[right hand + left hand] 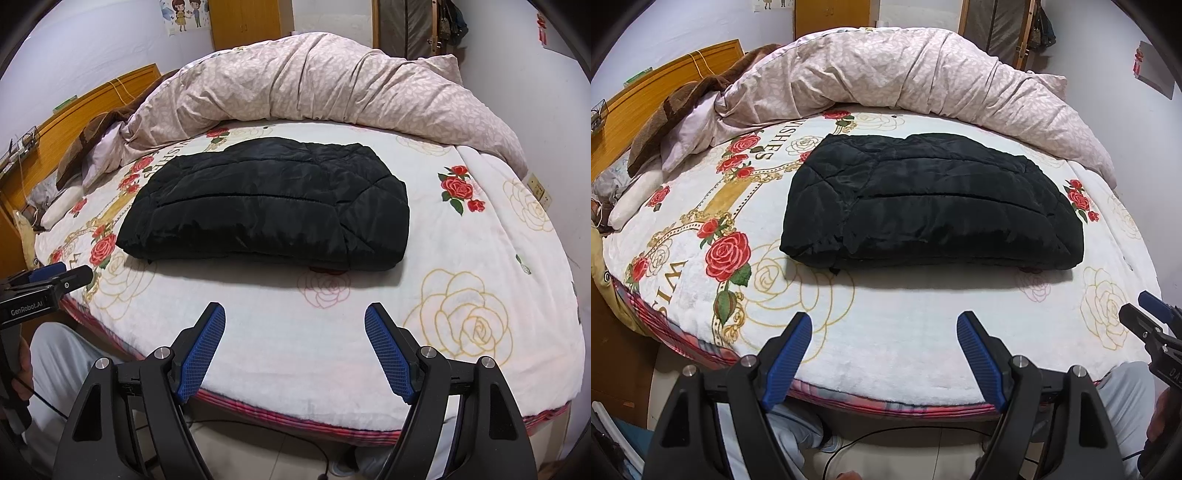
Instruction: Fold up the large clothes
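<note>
A black quilted jacket (934, 199) lies folded into a thick rectangle in the middle of the bed; it also shows in the right wrist view (266, 203). My left gripper (884, 325) is open and empty, held back over the bed's near edge, well short of the jacket. My right gripper (294, 314) is open and empty too, also back at the near edge. The right gripper shows at the right edge of the left wrist view (1145, 314). The left gripper shows at the left edge of the right wrist view (55, 275).
The bed has a white blanket with red roses (886, 332). A bunched pink duvet (905, 77) lies along the far side. A brown blanket (672, 110) and pillows sit at the far left by the wooden headboard (646, 92). A cable lies on the floor below (886, 435).
</note>
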Available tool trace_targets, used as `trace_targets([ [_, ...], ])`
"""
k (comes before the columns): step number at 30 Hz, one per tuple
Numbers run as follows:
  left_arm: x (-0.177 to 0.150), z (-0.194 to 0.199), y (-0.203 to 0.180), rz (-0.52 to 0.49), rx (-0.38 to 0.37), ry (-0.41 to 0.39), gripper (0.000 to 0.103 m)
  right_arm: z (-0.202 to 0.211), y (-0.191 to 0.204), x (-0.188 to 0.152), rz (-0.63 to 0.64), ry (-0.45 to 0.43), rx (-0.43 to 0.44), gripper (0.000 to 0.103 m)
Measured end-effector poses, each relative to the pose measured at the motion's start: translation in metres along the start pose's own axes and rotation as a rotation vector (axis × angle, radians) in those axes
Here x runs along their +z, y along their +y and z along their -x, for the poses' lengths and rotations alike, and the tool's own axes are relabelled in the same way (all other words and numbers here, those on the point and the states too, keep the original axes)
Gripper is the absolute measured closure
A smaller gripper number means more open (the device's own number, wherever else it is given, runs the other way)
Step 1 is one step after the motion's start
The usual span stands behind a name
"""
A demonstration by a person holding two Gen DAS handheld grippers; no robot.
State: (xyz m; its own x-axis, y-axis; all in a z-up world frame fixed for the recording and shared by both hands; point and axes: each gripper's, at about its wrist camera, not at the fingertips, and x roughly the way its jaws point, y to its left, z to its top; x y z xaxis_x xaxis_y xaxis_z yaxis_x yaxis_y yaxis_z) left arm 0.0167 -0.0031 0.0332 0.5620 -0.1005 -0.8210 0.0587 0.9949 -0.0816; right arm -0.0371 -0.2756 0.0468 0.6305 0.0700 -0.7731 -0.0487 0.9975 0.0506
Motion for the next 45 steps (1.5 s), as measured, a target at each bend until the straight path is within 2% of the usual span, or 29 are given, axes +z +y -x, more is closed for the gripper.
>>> trace_targets([
  [45, -0.001, -0.0045, -0.002, 0.0, 0.007, 0.006, 0.02, -0.0049, 0.0017, -0.0017, 0.007, 0.009, -0.004, 0.025],
])
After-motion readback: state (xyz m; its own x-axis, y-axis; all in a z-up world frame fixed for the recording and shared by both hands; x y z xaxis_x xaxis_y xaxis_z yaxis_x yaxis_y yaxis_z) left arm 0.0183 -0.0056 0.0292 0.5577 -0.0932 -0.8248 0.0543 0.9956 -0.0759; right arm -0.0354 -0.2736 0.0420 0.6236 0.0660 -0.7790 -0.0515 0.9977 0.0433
